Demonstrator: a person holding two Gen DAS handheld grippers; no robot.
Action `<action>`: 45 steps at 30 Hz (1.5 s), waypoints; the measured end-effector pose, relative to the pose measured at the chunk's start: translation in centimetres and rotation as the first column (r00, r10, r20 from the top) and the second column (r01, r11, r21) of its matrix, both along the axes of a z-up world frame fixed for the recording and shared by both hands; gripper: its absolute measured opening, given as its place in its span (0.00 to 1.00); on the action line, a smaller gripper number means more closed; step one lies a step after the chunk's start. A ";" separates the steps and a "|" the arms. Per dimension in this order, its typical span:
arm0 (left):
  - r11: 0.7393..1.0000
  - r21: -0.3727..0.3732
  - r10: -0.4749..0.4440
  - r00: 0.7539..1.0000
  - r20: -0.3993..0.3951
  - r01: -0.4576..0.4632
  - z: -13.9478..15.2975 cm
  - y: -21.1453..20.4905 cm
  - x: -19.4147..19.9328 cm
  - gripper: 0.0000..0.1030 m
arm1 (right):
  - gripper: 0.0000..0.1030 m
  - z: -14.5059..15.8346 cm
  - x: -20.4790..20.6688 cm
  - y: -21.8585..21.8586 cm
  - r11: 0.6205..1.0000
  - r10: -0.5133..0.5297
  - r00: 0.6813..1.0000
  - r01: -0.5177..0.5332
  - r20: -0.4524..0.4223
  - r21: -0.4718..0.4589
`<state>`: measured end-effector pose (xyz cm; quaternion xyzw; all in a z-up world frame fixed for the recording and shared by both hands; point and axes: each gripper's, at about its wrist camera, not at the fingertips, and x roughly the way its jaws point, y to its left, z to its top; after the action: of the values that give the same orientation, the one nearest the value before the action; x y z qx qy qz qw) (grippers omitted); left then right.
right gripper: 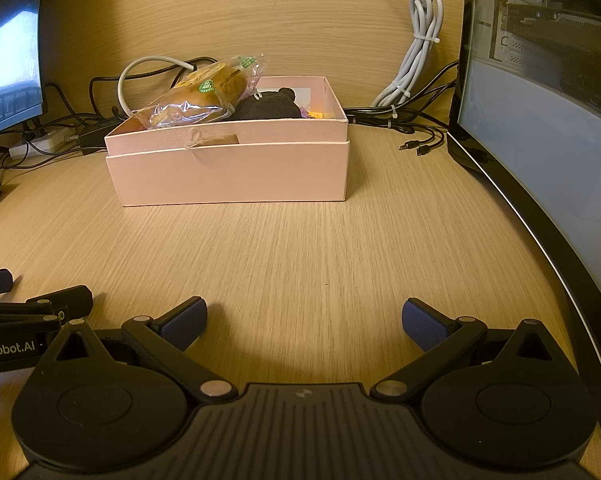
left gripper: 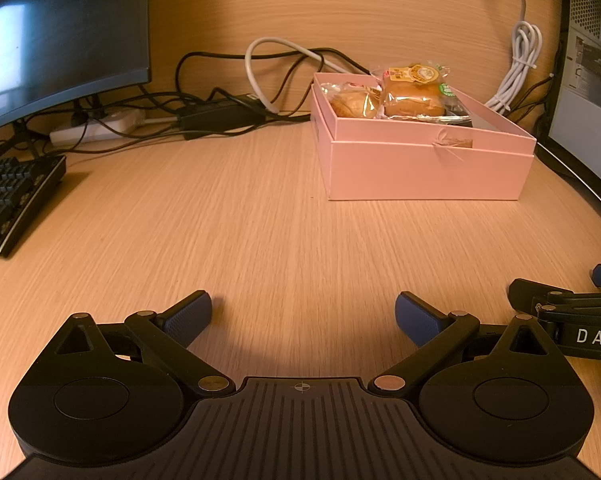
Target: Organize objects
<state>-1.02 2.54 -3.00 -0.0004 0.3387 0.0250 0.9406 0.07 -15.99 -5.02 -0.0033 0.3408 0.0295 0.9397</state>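
A pink box [left gripper: 424, 168] stands open on the wooden desk, also in the right wrist view [right gripper: 228, 176]. Inside lie two wrapped buns [left gripper: 414, 94] [left gripper: 352, 102]; the right wrist view shows one wrapped bun [right gripper: 204, 92], a dark soft item [right gripper: 268, 108] and a small yellow piece [right gripper: 315, 114]. My left gripper [left gripper: 303, 318] is open and empty, low over bare desk, well short of the box. My right gripper [right gripper: 305, 320] is open and empty too, beside the left one, whose body shows at the left edge [right gripper: 20, 320].
A monitor [left gripper: 60, 32] and keyboard [left gripper: 12, 196] stand at the left, with a tangle of cables and a power brick [left gripper: 220, 114] behind. A bundled white cable [right gripper: 416, 60] hangs at the back. A curved monitor [right gripper: 540, 140] lines the right side.
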 end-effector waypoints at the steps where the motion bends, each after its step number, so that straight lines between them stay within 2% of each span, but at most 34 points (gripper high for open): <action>1: 1.000 0.000 0.000 1.000 0.000 0.000 0.0 0.0 0.0 0.99 | 1.00 0.0 0.0 0.0 1.000 0.000 1.000 0.000 0.000 0.000; 45: 1.000 -0.002 0.018 1.000 0.000 -0.018 0.0 0.0 0.1 0.99 | 1.00 0.0 0.0 0.0 1.000 0.000 1.000 0.000 0.001 0.000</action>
<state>-0.92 2.54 -2.97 -0.0042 0.3388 0.0332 0.9403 0.03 -15.97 -5.05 -0.0035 0.3405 0.0296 0.9398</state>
